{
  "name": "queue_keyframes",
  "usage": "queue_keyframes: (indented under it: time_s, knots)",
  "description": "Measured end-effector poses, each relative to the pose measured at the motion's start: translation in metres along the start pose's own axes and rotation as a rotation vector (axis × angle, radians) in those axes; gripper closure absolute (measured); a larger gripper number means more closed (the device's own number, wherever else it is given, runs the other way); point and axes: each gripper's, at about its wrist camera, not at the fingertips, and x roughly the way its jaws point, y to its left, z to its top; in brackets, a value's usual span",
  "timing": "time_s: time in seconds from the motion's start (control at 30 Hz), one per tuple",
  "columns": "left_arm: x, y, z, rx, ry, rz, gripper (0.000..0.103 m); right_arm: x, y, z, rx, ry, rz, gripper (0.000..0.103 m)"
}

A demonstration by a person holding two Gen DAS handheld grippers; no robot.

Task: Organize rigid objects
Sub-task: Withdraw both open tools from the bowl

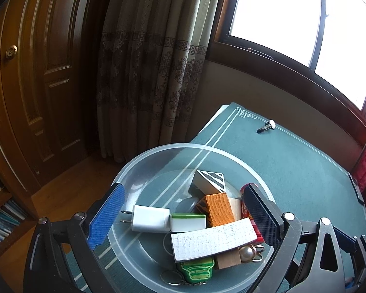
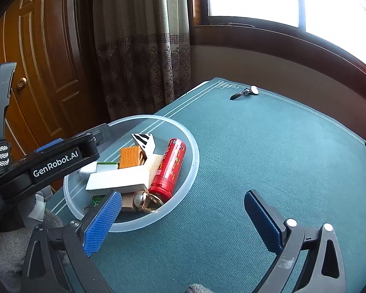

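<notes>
From the left wrist view, my left gripper (image 1: 183,217) hangs spread wide over the clear plastic bowl (image 1: 158,153) at lower centre, pinching nothing. Inside lie a white charger (image 1: 150,218), a green-topped tile (image 1: 188,221), an orange wooden block (image 1: 219,208), a striped block (image 1: 211,183) and a long white block (image 1: 213,240) resting across the pile, with a green key fob (image 1: 196,272) and a pearl keyring (image 1: 247,252) beneath. These all look stiff and light to me; I'd take the long white block across its narrow sides, since its rough face should grip well. The bowl seems thin and likely to slide if nudged. One item remains out on the cloth: a wristwatch (image 1: 267,127) at upper right, well apart from the bowl.

From the right wrist view, my right gripper (image 2: 183,217) is also spread, empty, above bare green table mat (image 2: 268,146) just beside the bowl (image 2: 192,171). A red cylinder (image 2: 169,168) lies along the bowl's right wall; smooth and round, probably slippery. The wristwatch (image 2: 246,92) sits near the far corner, flexible at the strap, so I'd pinch the case. Behind: a curtain (image 2: 139,44), a wooden door (image 2: 44,56), a bright window (image 2: 280,0).
</notes>
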Motion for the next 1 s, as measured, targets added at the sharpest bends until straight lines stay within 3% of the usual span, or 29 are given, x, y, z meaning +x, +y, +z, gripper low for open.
queue_keyframes:
  time_s: [1.0]
  knots:
    - [-0.039,0.010,-0.024,0.085,-0.033,0.101,0.005,-0.008,0.021,-0.015,-0.093,0.021,0.005,0.000]
